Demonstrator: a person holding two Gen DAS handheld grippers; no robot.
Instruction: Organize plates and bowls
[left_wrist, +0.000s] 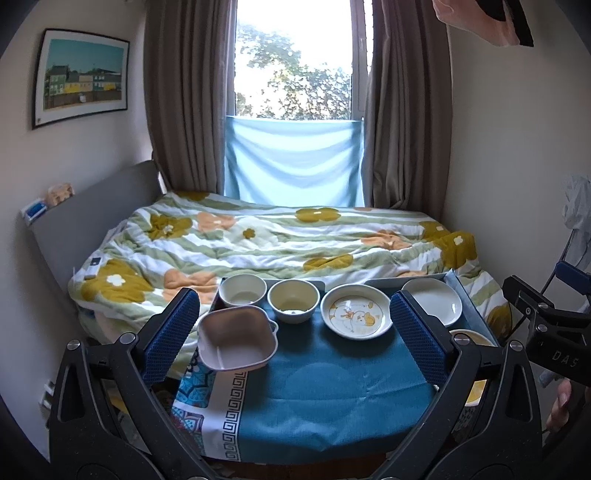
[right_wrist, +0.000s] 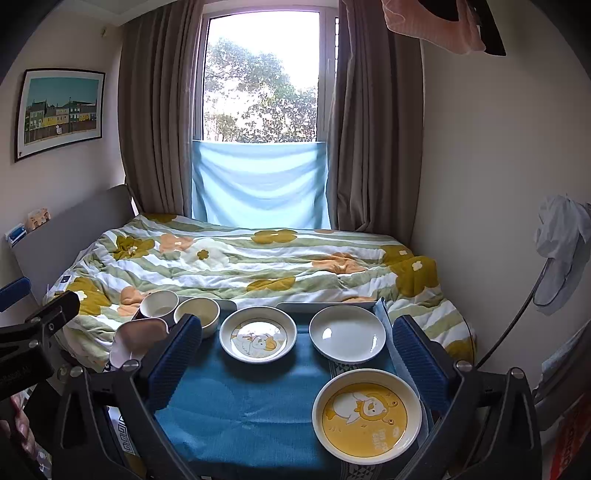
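Two grippers, jaws spread, nothing held. Pink square bowl (left_wrist: 236, 339) just inside left gripper (left_wrist: 291, 336) left finger; yellow plate (right_wrist: 366, 414) nearest right gripper (right_wrist: 295, 362), low right on bench (right_wrist: 236, 406).

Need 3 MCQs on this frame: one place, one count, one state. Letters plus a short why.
1. Where is the yellow bear plate on the teal cloth?
A) near right corner
B) far left corner
C) on the bed

2. How many flat plates are on the cloth?
A) one
B) three
C) five

3. What state are both hand-held grippers in?
A) shut on a bowl
B) open, holding nothing
C) shut on a plate

Key: 1 A, it lies nearest the camera, in front of the white plate. 2 B, bear plate, white plate, duck plate. 3 B, the left hand-held gripper and right hand-held gripper show spread fingers with nothing between.
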